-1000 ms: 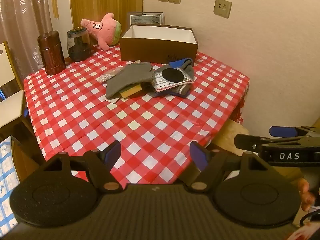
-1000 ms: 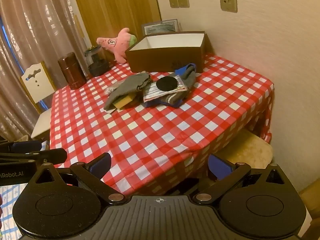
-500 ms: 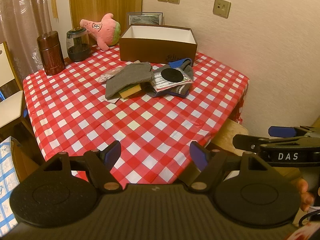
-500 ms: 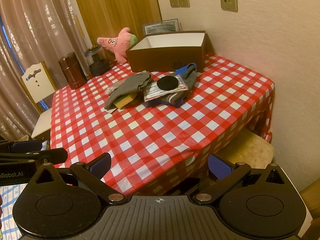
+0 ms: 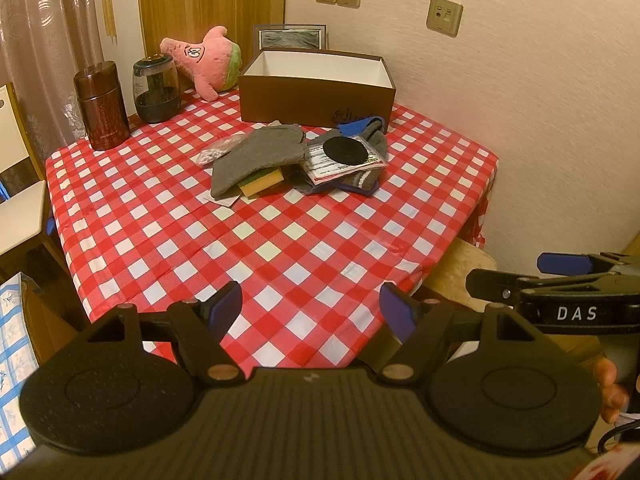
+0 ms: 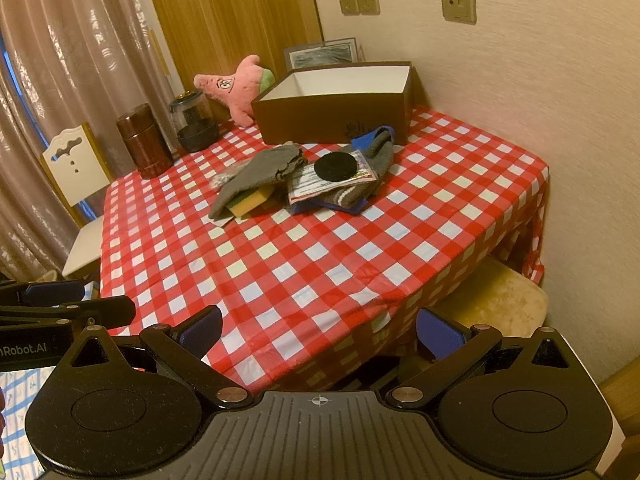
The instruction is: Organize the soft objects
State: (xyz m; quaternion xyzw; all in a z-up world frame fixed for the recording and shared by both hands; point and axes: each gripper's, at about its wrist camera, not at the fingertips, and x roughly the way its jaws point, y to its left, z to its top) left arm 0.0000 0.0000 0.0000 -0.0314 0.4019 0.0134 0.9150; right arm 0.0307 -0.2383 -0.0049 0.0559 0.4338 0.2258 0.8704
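Both tongs, left gripper and right gripper, hung spread and empty off the table's near edge. The grey cloth lay mid-table before the box, limp, light; pinching a bunched fold looked best.

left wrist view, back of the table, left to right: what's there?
brown canister → glass jar → pink plush star → open brown box
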